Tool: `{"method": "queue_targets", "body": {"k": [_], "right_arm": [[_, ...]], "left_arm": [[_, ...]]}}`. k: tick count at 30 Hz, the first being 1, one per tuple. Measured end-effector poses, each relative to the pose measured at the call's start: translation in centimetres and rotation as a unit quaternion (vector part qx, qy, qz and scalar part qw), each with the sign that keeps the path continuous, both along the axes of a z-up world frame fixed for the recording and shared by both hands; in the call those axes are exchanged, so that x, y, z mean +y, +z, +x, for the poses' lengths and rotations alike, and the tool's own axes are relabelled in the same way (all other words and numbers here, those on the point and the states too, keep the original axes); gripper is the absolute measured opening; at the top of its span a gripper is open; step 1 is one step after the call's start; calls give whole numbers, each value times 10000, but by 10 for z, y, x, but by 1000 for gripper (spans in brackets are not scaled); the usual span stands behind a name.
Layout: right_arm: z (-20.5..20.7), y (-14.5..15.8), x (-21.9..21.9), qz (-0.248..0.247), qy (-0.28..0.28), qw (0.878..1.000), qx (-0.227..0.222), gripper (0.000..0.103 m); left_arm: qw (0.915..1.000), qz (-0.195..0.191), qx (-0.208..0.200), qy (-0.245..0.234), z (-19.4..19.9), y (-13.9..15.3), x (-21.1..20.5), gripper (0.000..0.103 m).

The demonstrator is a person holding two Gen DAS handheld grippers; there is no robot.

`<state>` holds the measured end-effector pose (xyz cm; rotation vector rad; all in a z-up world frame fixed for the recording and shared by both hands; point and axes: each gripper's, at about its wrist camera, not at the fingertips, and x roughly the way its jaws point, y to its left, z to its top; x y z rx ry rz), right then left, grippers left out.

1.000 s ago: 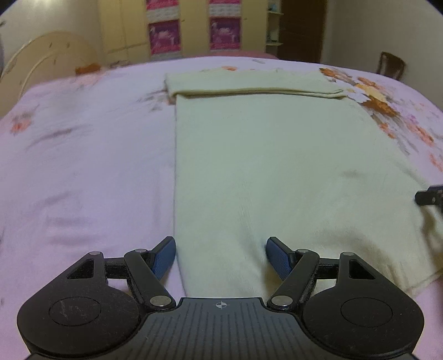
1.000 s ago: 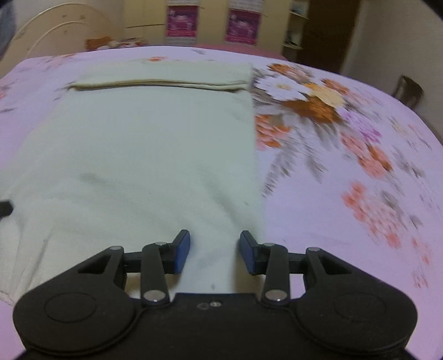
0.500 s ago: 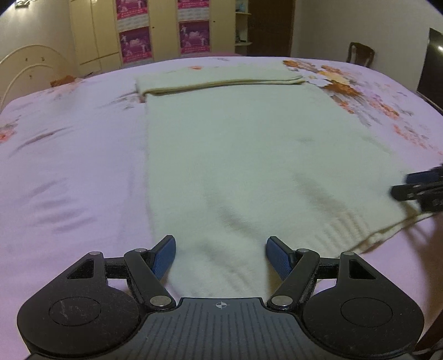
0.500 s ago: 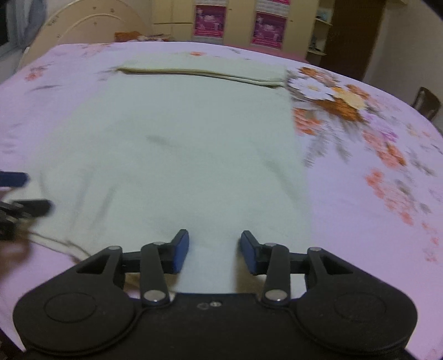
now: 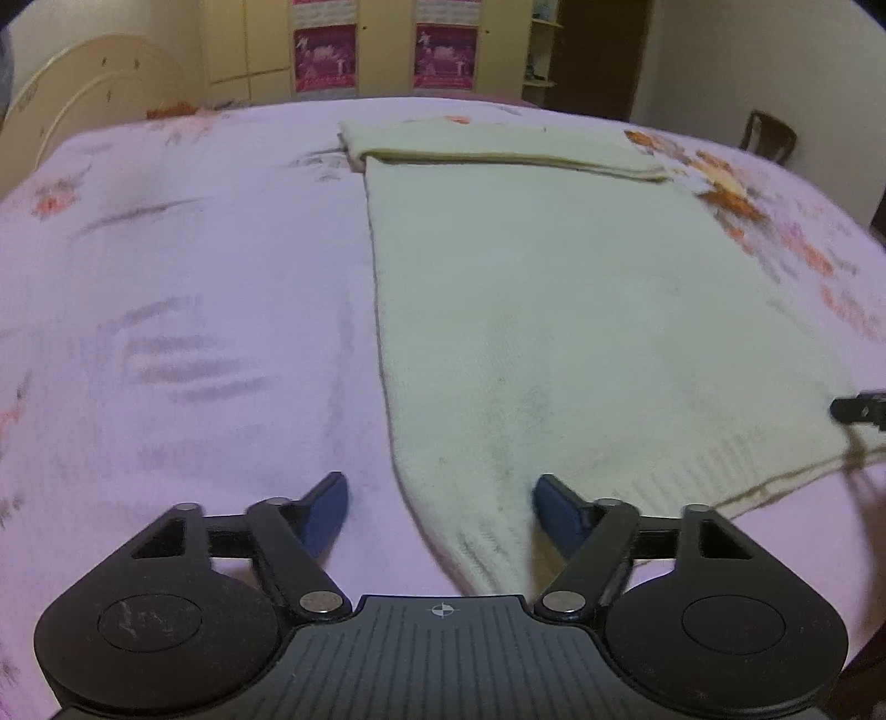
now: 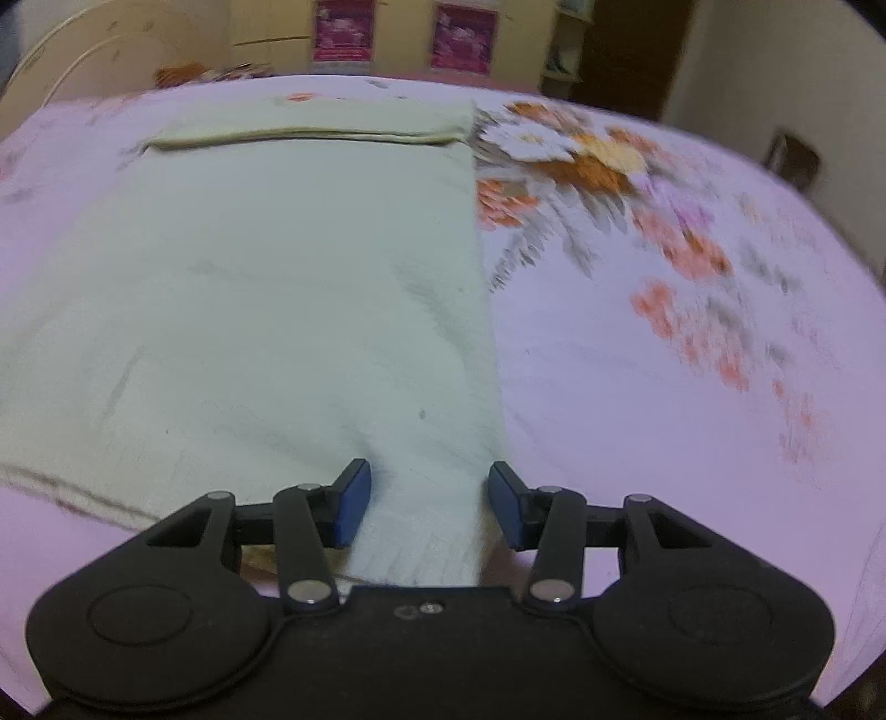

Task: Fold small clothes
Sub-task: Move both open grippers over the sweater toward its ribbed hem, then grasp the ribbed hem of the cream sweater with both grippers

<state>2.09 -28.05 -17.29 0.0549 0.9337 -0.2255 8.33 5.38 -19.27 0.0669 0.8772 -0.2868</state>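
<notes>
A cream knitted garment (image 5: 554, 310) lies flat on the pink bed, its far end folded over into a band (image 5: 498, 147). My left gripper (image 5: 440, 507) is open, its fingers on either side of the garment's near left corner at the ribbed hem. My right gripper (image 6: 426, 501) is open, its fingers on either side of the garment's (image 6: 277, 288) near right corner. The right gripper's tip shows at the right edge of the left wrist view (image 5: 858, 410).
The bed has a pink sheet (image 5: 183, 310) with an orange flower print (image 6: 581, 160) on the right side. A curved headboard (image 5: 83, 105), wardrobe doors with posters (image 5: 382, 50) and a chair (image 5: 767, 135) stand beyond the bed.
Both grippers have shifted along the garment's near hem; the views swung and now each gripper has a near corner between its fingers. Both stayed open.
</notes>
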Motion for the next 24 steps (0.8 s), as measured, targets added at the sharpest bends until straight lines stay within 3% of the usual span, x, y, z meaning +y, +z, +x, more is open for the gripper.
{"method": "queue_targets", "body": {"k": [7, 12, 16, 24], "right_arm": [[0, 3, -2, 281, -123, 9993, -211, 45], [1, 2, -4, 450, -205, 9982, -332, 48], [9, 0, -3, 377, -118, 9989, -270, 52], [14, 0, -6, 282, -187, 9992, -229, 52]], "left_arm": [[9996, -243, 61, 97, 5, -4, -5, 68], [9999, -157, 43, 33, 9, -4, -15, 68], [9997, -157, 69, 146, 12, -3, -19, 69], [9997, -121, 95, 189, 16, -4, -24, 69]]}}
